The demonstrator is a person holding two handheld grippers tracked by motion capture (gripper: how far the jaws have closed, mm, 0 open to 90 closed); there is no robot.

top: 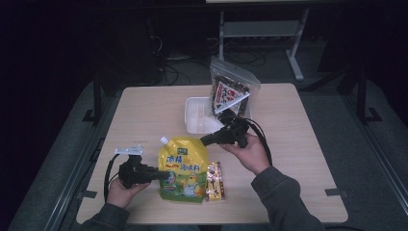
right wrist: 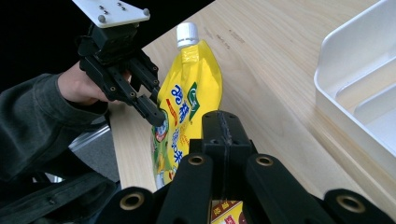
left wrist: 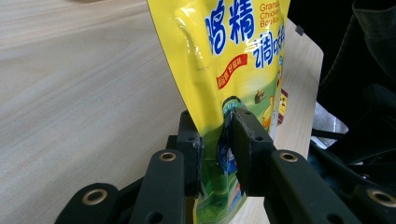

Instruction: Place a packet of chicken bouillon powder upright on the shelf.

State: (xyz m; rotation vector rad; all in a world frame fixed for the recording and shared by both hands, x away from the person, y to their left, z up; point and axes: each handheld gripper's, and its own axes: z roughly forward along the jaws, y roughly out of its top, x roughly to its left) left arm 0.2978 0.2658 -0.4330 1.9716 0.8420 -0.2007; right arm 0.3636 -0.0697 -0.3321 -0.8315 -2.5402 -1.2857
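While the left hand rests low at the table's near left corner, its forearm coming in from the near edge, the left gripper points level across the table toward the yellow pouch. Its jaws are clamped on the pouch's lower left edge; in the left gripper view the two black pads pinch the yellow and green film between them.

The right hand is raised over the middle of the table, wrist bent, with the right gripper aimed back toward the pouch's top right corner. Its jaws are pressed together with nothing between them, seen closed tip to tip in the right gripper view, and they hang just above the pouch without a visible touch.

The pouch lies flat near the near edge, white cap pointing toward the far side. A small snack packet lies just beside its right edge. A white tray sits toward the far edge, with a clear bag of snacks propped at its right end. Bare tabletop stretches along the left and right edges and the far left corner.
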